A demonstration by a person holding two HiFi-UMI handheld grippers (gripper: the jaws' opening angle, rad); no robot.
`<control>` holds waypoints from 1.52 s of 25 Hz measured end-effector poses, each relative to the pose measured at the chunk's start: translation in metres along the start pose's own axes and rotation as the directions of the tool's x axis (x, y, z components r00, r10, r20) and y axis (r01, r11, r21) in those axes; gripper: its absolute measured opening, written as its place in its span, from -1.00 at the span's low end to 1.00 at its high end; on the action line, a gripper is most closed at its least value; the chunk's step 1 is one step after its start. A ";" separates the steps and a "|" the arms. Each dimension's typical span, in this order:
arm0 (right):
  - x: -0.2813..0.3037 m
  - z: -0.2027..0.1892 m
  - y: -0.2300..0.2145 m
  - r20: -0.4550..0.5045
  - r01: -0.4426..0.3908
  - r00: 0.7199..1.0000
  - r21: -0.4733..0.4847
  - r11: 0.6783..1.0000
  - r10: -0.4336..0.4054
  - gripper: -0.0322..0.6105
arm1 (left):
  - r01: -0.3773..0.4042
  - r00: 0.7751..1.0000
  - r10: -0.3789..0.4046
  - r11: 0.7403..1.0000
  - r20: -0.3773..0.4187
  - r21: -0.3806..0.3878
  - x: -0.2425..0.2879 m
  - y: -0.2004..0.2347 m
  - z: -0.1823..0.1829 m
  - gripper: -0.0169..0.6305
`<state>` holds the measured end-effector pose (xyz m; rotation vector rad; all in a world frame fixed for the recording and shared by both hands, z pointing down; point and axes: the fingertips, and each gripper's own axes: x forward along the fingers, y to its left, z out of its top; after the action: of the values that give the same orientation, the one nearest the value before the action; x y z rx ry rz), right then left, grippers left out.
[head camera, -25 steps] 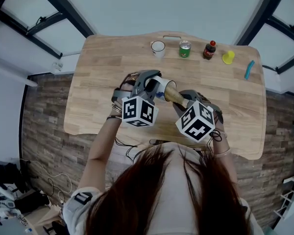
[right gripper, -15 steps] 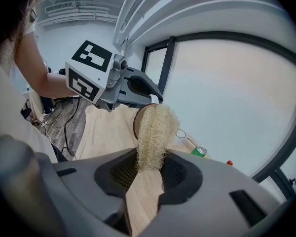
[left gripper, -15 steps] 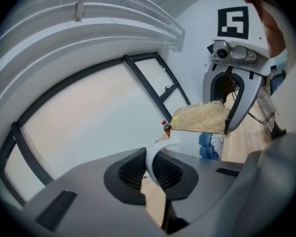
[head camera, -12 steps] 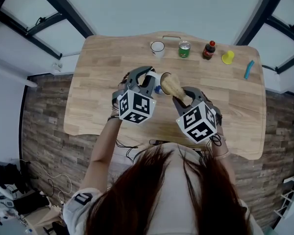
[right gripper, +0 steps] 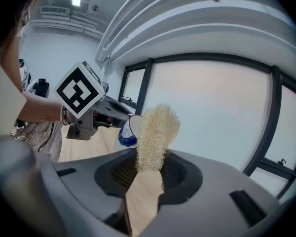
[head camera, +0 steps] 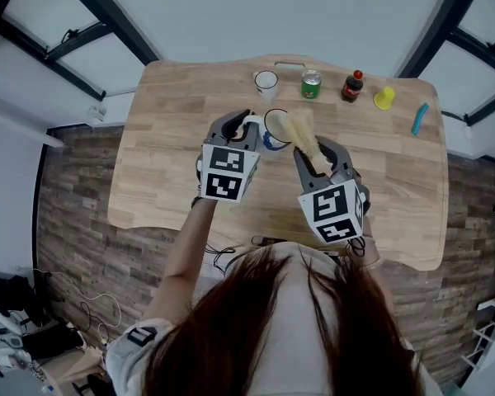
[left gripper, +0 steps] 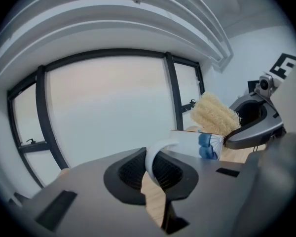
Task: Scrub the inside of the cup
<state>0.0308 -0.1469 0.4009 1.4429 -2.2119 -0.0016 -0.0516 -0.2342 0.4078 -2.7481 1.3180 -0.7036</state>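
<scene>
Bench [head camera: 173,122]: wooden, viewed from above. Left tool [head camera: 241,130]: jaws clamped on the handle of the cup [head camera: 274,129], which is held over the bench just past centre toward 12 o'clock, its mouth tilted toward the scrubber [head camera: 301,134]. Right tool [head camera: 320,157]: jaws clamped on the scrubber's lower end. The scrubber's tip lies at the cup's rim at 3 o'clock; whether it is inside cannot be told. Along the 12 o'clock edge stand a mug [head camera: 266,81], can [head camera: 312,82] and bottle [head camera: 352,85].
</scene>
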 end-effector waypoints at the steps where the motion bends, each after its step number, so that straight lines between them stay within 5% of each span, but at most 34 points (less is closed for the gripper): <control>1: 0.000 0.002 -0.002 0.013 0.011 1.000 0.005 1.000 -0.011 -0.49 | 0.002 1.000 -0.001 0.999 0.001 -0.032 0.000 0.000 0.000 -0.85; 8: -0.003 0.011 -0.007 0.062 0.049 0.997 0.011 0.999 -0.049 -0.49 | 0.012 1.000 -0.013 0.979 -0.004 -0.204 0.004 0.000 -0.006 -0.85; 16: -0.004 0.022 -0.009 0.142 0.064 0.987 0.048 0.997 -0.070 -0.49 | 0.044 0.999 -0.040 0.922 0.018 -0.385 0.008 0.000 -0.006 -0.85; 18: -0.004 0.024 -0.009 0.153 0.069 0.985 0.041 0.997 -0.074 -0.49 | 0.061 0.998 -0.056 0.895 0.025 -0.443 0.009 -0.002 -0.006 -0.85; 23: -0.002 0.022 0.000 0.159 0.066 0.985 0.008 0.998 -0.066 -0.49 | 0.139 0.990 -0.115 0.776 0.079 -0.616 0.011 -0.007 -0.004 -0.84; 28: 0.000 0.022 0.001 0.176 0.093 0.981 -0.025 0.995 -0.087 -0.49 | 0.159 0.987 -0.122 0.717 0.102 -0.679 0.010 -0.008 -0.003 -0.85; 32: -0.001 0.022 -0.001 0.191 0.126 0.975 -0.044 0.991 -0.116 -0.49 | 0.146 0.989 -0.104 0.698 0.102 -0.701 0.006 -0.011 -0.002 -0.85; 38: -0.002 0.024 0.001 0.201 0.146 0.971 -0.057 0.988 -0.132 -0.49 | 0.104 0.994 -0.054 0.711 0.094 -0.695 0.000 -0.010 0.003 -0.85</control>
<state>0.0208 -0.1509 0.3791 1.6151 -2.2336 -0.2806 -0.0436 -0.2283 0.4071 -3.3666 1.7498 -0.0803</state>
